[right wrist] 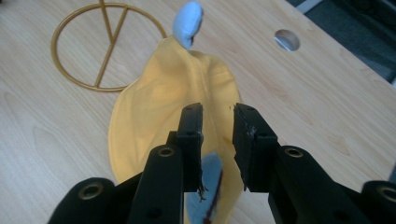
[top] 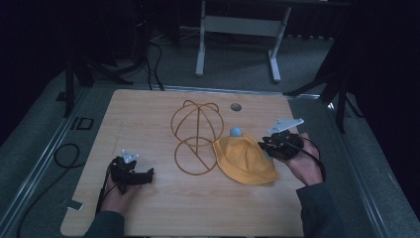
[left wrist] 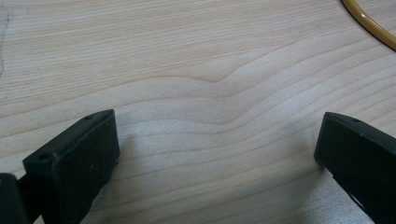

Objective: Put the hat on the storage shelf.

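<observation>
In the right gripper view, the right hand-held gripper [right wrist: 217,114] fills the lower part of the frame, its two black jaws standing a little apart with a gap between them and nothing pressed between the pads; just beyond and below them lies the yellow hat [right wrist: 163,107], flat on the wooden surface [right wrist: 327,121], with a pale blue strap end [right wrist: 205,182] showing under the jaws and a second blue tab [right wrist: 187,21] at the hat's far tip near the top of the frame. That close detail is lost in the high view, where the same hand-held gripper [top: 267,144] sits right of centre at the hat's right edge, whether touching the cloth I cannot tell. The left gripper view shows the left hand-held gripper [left wrist: 217,140] with its jaws wide apart at the lower corners, bare wood grain between them, and a curve of gold wire in the upper right corner. From above, that left hand-held gripper [top: 148,174] lies in the lower left, well apart from the hat [top: 245,158]. The gold wire hat stand [top: 197,136] lies at the centre, just left of the hat. A round grommet hole [top: 236,106] sits farther up the surface. Beyond it are grey carpet, black cables [top: 153,64] and a white desk frame [top: 237,29] in a dark room.
</observation>
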A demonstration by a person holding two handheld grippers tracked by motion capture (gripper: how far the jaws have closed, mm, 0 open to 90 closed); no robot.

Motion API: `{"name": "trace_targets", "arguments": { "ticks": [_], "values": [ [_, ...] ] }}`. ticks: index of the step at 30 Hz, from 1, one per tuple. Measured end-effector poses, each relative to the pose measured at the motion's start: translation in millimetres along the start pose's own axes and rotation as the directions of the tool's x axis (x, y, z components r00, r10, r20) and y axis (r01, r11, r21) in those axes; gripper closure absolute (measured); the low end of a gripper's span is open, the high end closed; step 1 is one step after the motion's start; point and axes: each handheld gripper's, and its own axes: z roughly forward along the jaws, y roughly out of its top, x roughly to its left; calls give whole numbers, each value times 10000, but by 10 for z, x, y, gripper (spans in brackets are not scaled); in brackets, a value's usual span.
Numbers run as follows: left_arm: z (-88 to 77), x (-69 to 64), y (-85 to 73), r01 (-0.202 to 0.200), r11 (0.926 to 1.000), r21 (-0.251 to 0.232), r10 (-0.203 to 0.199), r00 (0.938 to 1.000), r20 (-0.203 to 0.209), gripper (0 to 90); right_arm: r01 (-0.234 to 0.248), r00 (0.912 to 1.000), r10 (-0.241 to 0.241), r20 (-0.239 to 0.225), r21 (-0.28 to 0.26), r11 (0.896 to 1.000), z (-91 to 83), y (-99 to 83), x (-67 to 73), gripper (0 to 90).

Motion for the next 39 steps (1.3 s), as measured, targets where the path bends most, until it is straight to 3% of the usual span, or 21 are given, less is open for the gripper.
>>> {"name": "trace_targets", "arguments": {
  "ticks": [11, 19, 21, 26, 31, 39],
  "values": [
    [-2, 1, 1, -12, 10000, 23, 12, 10000, 5, 2, 655, 9973, -623, -388, 878, 9940, 202, 227, 28, 665],
    [0, 0, 0, -5, 10000, 3, 5, 10000, -2, 2, 751, 9956, -657, -673, 1478, 9862, 332, 316, 4, 578],
    [0, 0, 0, -4, 10000, -5, 4, 10000, -5, 2, 796, 9946, -662, -794, 1797, 9805, 391, 348, -3, 520],
    [0, 0, 0, -3, 10000, 4, 3, 10000, 1, 2, 948, 9936, -766, -829, 2452, 9648, 500, 398, -20, 494],
    [0, 1, 0, -16, 10000, 7, 16, 10000, -4, 2, 1139, 9892, -802, -1223, 2996, 9472, 578, 440, -31, 556],
    [-1, 1, 0, -12, 10000, 13, 12, 10000, 1, 2, 1242, 9827, -616, -1746, 3753, 9186, 702, 529, -70, 582]
  ]
}}
